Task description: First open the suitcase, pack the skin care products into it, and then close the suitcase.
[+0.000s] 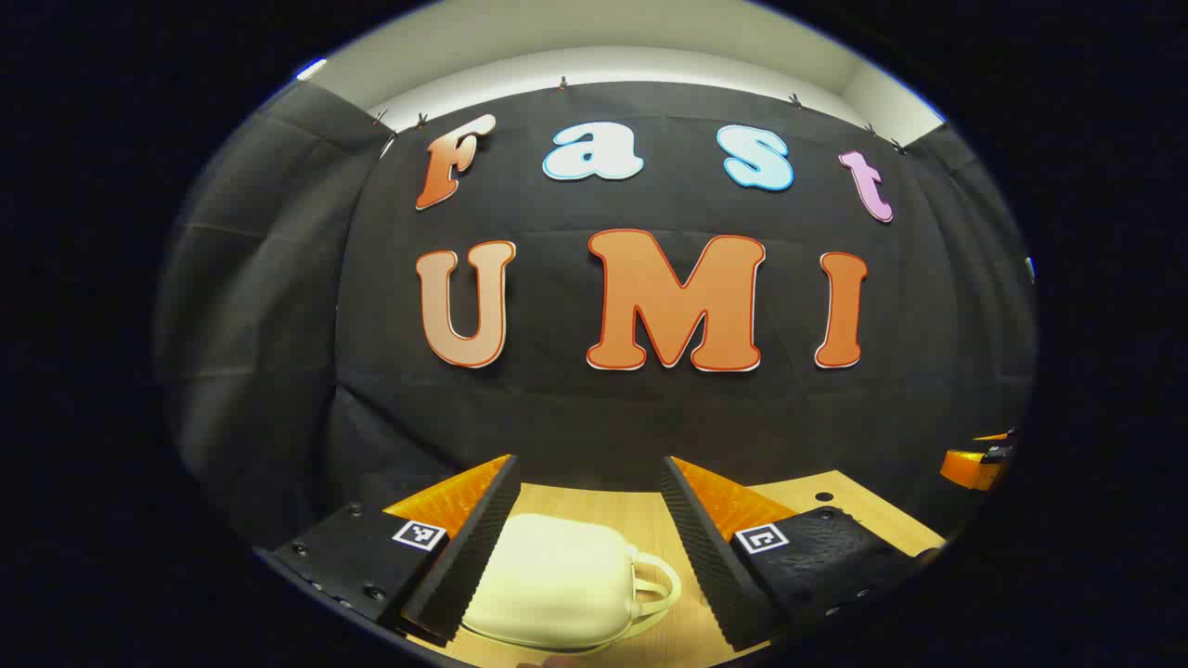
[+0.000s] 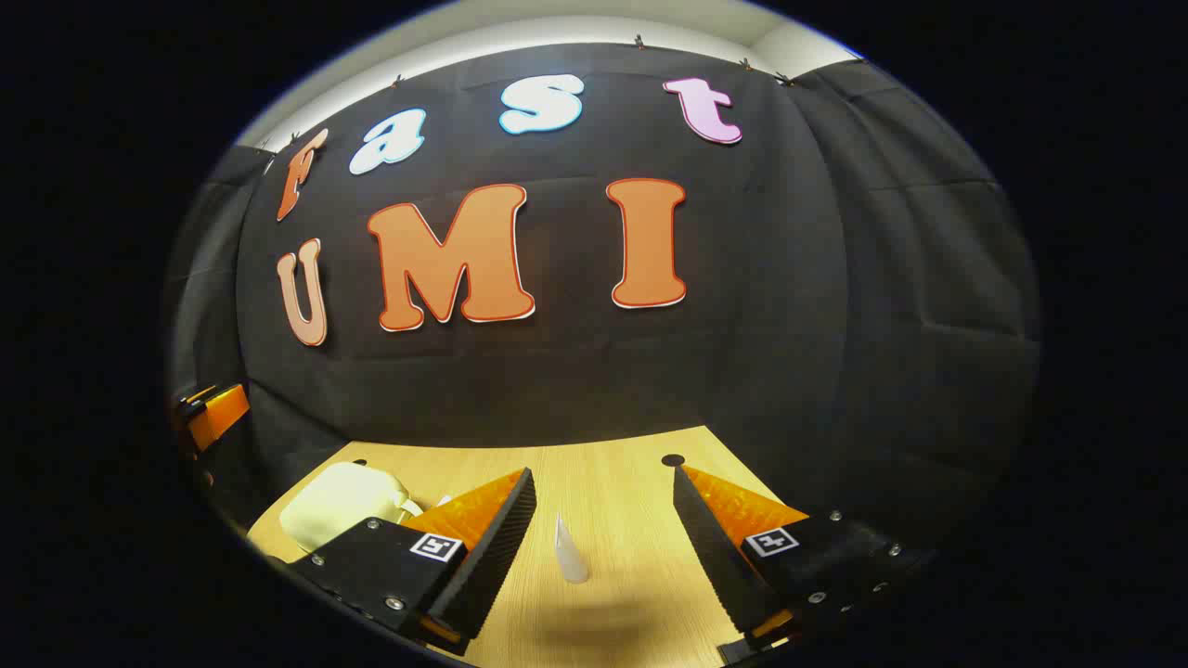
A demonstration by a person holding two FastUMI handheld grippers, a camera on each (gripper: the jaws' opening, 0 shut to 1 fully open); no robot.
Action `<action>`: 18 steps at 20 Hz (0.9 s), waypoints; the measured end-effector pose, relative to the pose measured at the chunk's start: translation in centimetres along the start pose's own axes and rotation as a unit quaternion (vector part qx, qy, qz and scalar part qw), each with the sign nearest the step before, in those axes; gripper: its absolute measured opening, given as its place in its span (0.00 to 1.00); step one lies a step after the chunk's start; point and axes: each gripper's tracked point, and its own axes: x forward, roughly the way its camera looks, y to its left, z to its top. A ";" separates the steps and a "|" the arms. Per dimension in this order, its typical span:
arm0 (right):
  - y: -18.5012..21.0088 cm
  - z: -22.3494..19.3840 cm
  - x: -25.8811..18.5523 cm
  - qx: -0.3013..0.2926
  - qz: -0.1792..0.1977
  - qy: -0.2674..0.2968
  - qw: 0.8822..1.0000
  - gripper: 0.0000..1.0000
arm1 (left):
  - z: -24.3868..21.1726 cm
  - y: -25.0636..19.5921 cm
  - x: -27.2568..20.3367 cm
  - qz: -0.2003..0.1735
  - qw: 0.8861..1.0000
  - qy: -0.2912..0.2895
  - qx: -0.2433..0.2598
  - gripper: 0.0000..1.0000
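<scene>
A small cream suitcase [image 1: 557, 584] with a looped handle on its right side lies closed on the wooden table [image 1: 863, 510]. My left gripper [image 1: 587, 478] is open above it, one finger on each side, not touching it. In the right gripper view the same suitcase [image 2: 339, 506] lies at the left, partly behind my left finger. A white skin care tube [image 2: 568, 552] lies on the table [image 2: 613, 473] between the spread fingers of my open right gripper [image 2: 603, 482], apart from both.
The other gripper shows at the right edge of the left gripper view [image 1: 974, 464] and at the left edge of the right gripper view [image 2: 209, 416]. The table has a round hole [image 2: 672, 460] near its far edge. Black cloth walls close in the back and sides.
</scene>
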 end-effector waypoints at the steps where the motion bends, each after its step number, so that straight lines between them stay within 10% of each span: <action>1: 0.0 0.1 0.2 -0.002 -0.002 -0.002 1.000 0.95 | 0.2 -0.4 0.1 -0.005 1.000 -0.004 0.002 0.97; 18: 3.3 0.4 -0.2 -0.044 0.008 -0.014 0.999 0.95 | -1.0 1.2 1.0 -0.013 1.000 0.016 -0.014 0.98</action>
